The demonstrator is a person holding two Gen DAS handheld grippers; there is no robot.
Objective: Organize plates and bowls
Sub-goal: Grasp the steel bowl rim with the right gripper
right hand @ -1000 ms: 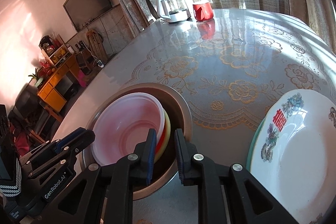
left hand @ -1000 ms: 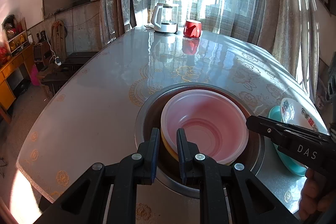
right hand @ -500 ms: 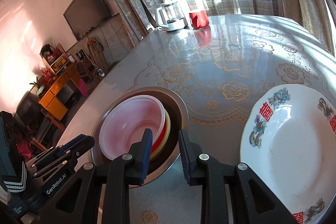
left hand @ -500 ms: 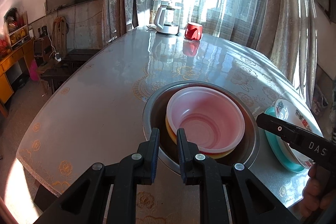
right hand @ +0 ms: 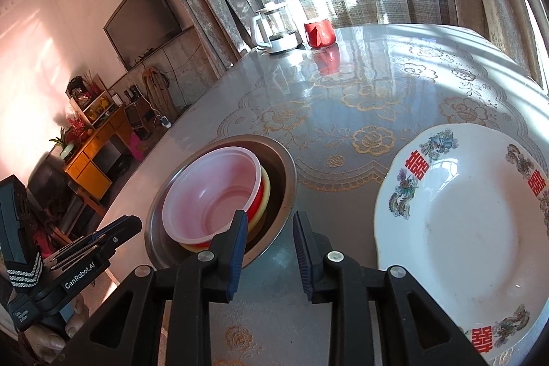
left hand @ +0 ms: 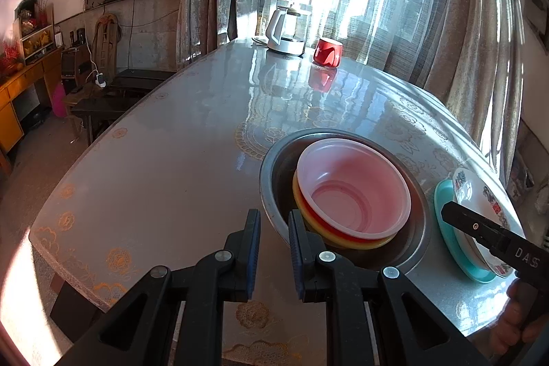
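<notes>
The table (left hand: 164,160) carries two groups of dishes, and both grippers are now farther back from them than one second ago. In both views the dishes look smaller and more of the table edge shows.

The steel basin (left hand: 274,160) stands near the front edge. Inside it sit the nested bowls: a yellow one and a red one under the pink bowl (left hand: 353,187). Just to the right of the basin the white plate (right hand: 456,222) lies on a teal plate (left hand: 442,204). In the right wrist view the white plate covers the teal one almost fully.

The left gripper (left hand: 274,249) is nearly pressed together and holds nothing; one second ago its fingers stood at the rim of the bowls, and now they are in front of the basin. The right gripper (right hand: 269,249) was narrow one second ago and is now spread a little wider. Nothing is between its fingers.

This suggests that the bowls are already stacked and released. The plates also look stacked, so the task seems near its end.
</notes>
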